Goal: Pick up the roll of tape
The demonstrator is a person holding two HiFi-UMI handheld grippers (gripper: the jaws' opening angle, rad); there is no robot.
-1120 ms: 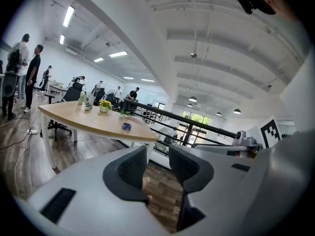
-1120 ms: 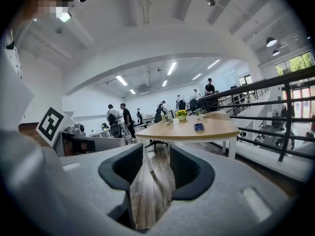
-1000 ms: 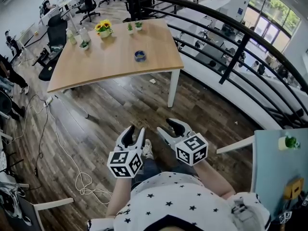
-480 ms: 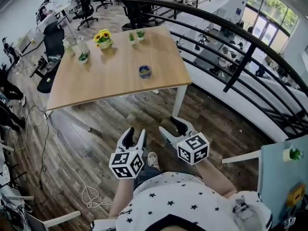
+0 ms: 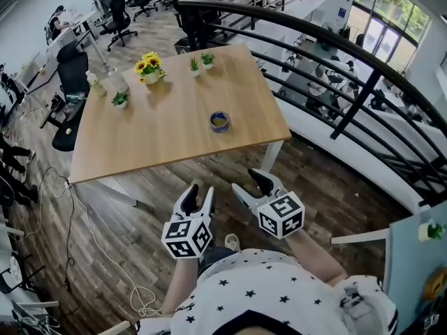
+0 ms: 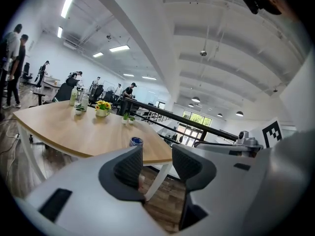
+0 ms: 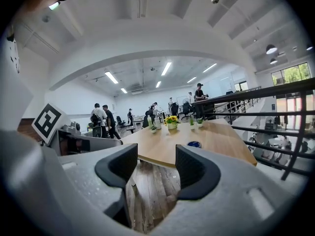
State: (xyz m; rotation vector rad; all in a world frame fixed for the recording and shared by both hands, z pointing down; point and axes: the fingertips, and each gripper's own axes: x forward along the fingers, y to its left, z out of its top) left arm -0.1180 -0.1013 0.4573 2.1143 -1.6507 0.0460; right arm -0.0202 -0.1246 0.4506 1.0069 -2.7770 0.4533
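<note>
Head view looks steeply down on a person in a star-print shirt (image 5: pixel 258 292) who holds both claws out over a dark plank floor (image 5: pixel 105 215), short of a light wooden table (image 5: pixel 160 128). The left claw (image 5: pixel 198 192) has its jaws spread wide with nothing between them; the left gripper view confirms this, showing only floor and a white table leg (image 6: pixel 158 176) in the gap of the left claw (image 6: pixel 156 156). The right claw (image 5: pixel 250 185) is likewise fully spread and empty, and in the right gripper view the right claw (image 7: pixel 156 161) frames bare floorboards. The roll of tape (image 5: pixel 219 121), small and blue, lies flat on the table toward its near right part, well apart from both claws; its centre looks yellowish, though it is too small to be sure. It shows just above the left jaw in the left gripper view (image 6: pixel 136 141) and above the right jaw in the right gripper view (image 7: pixel 194 144). A pot of sunflowers (image 5: pixel 149 67) and two small potted plants (image 5: pixel 200 62) stand along the table's far edge. A dark railing (image 5: pixel 349 68) curves past on the right.
</note>
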